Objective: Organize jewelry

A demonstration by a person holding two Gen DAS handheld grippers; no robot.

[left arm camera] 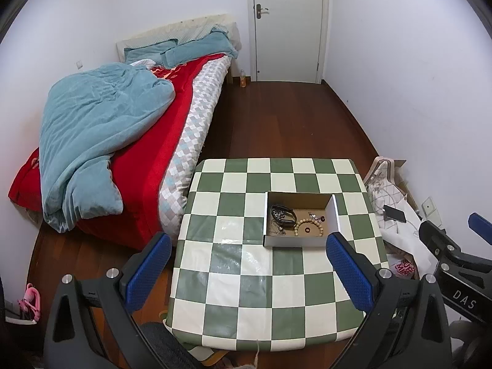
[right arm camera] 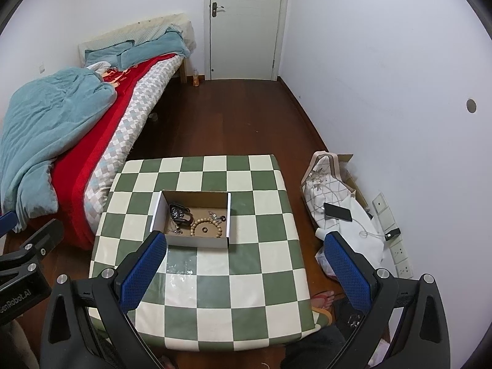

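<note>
An open cardboard box [left arm camera: 336,215] [right arm camera: 156,212] sits on the green-and-white checkered table [left arm camera: 246,276] [right arm camera: 261,261]. Inside lie a wooden bead bracelet [left arm camera: 307,227] [right arm camera: 209,227], a dark watch or strap [left arm camera: 283,214] [right arm camera: 180,211], a small dark ring [left arm camera: 307,230] [right arm camera: 204,230] and some small metal pieces [left arm camera: 316,216] [right arm camera: 215,216]. My left gripper [left arm camera: 249,246] is open, held above the table's near half, short of the box. My right gripper [right arm camera: 246,246] is open too, nothing between its blue pads [right arm camera: 141,273], and shows at the right of the left wrist view [left arm camera: 449,240].
A bed [left arm camera: 129,141] [right arm camera: 77,123] with a blue duvet and red cover stands left of the table. Cloth, a phone [right arm camera: 337,211] [left arm camera: 395,213] and cables lie on the floor to the right, by wall sockets [right arm camera: 399,252]. A closed door [left arm camera: 287,24] is at the back. A foot in a sandal [right arm camera: 323,303] is under the table's right edge.
</note>
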